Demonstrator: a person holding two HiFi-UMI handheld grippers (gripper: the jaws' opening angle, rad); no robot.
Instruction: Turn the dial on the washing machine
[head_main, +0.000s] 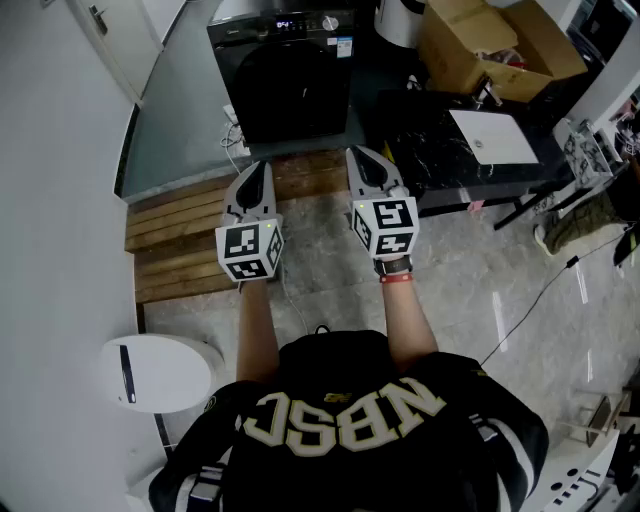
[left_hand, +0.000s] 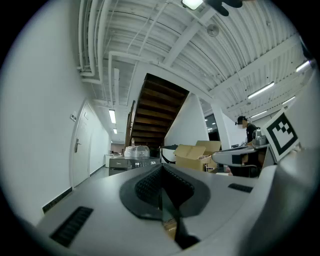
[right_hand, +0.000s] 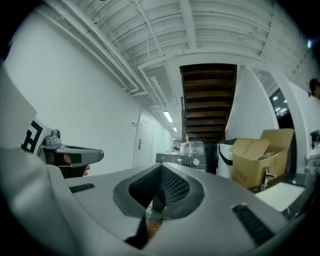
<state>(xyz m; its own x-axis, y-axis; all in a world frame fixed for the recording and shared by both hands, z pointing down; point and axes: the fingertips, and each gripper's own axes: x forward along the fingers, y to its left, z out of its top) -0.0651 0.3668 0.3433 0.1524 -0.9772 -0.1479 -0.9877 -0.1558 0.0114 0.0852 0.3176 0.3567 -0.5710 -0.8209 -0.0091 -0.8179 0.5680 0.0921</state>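
Hand-held grippers (head_main: 260, 166) (head_main: 360, 153) parallel, toward washing machine (head_main: 283, 75)

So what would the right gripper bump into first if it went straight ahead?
Probably the washer: it sits straight ahead of the right gripper. Nothing nearer shows, though depth is unclear.

Cardboard box (head_main: 492, 42), wooden pallet (head_main: 180, 240), black marble table (head_main: 440, 160)

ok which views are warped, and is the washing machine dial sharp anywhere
Head view: mild bend at the edges, even light; the dial on the dark washing machine is small but crisp. Left gripper view: heavy fisheye, black corners, a ceiling lamp blown out, dial not discernible. Right gripper view: same fisheye, dial tiny yet visible.
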